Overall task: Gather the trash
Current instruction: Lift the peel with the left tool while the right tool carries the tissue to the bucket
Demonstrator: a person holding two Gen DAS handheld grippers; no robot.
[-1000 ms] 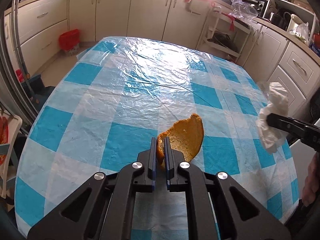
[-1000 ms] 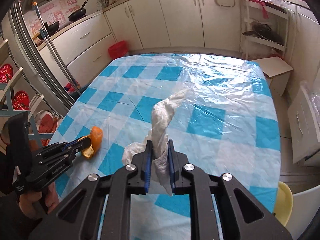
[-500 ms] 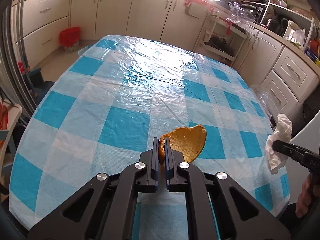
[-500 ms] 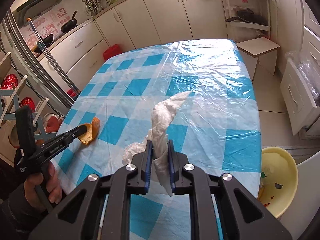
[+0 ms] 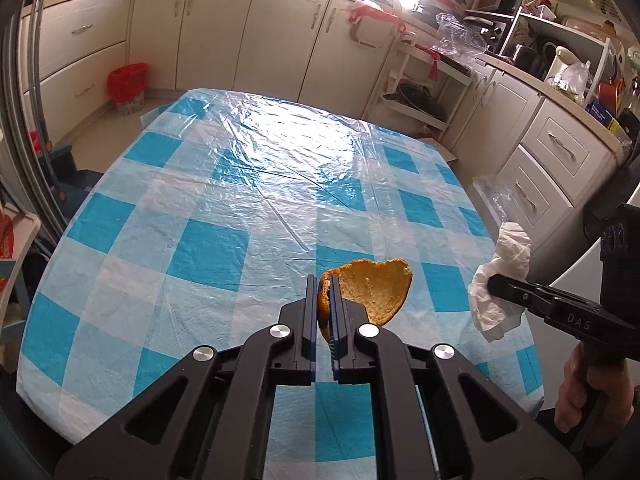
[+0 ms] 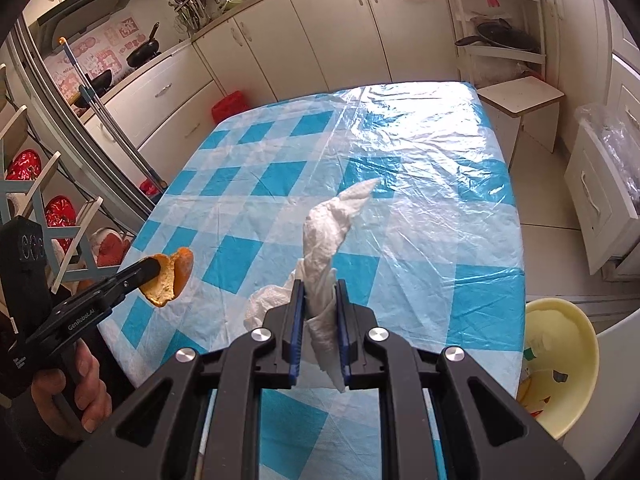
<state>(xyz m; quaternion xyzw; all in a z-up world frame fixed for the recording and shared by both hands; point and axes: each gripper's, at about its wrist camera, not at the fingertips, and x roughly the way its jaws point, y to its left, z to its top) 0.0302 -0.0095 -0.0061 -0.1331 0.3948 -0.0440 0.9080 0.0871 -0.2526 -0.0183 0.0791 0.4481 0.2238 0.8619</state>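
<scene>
An orange peel (image 5: pixel 376 292) is pinched between the jaws of the left gripper (image 5: pixel 323 312), which are closed down to a narrow gap on the peel's near edge. The peel is held clear of the counter (image 5: pixel 208 248), above its near right part, with the pale pithy inside turned toward the left wrist camera. In the right wrist view the same peel (image 6: pixel 170 276) is seen at the tip of the left gripper (image 6: pixel 150 270), over the near left corner of the counter (image 6: pixel 460 208), its orange skin showing along the far rim.

A crumpled white paper towel (image 6: pixel 328 248) is clamped between the jaws of the right gripper (image 6: pixel 320 308), which are drawn in tight on its twisted middle. One end of the towel is raised forward and upward past the fingertips, and the other hangs below the jaws. From the left wrist view the towel (image 5: pixel 502 276) is seen at the tip of the right gripper (image 5: pixel 494 286), past the right edge of the counter.

The counter is covered by a blue-and-white checked cloth under a clear plastic sheet. A yellow basin (image 6: pixel 560 364) with a few scraps inside is seen on the floor just beside the counter's near right corner. A red basket (image 5: pixel 127 84) stands on the floor by the far cabinets.
</scene>
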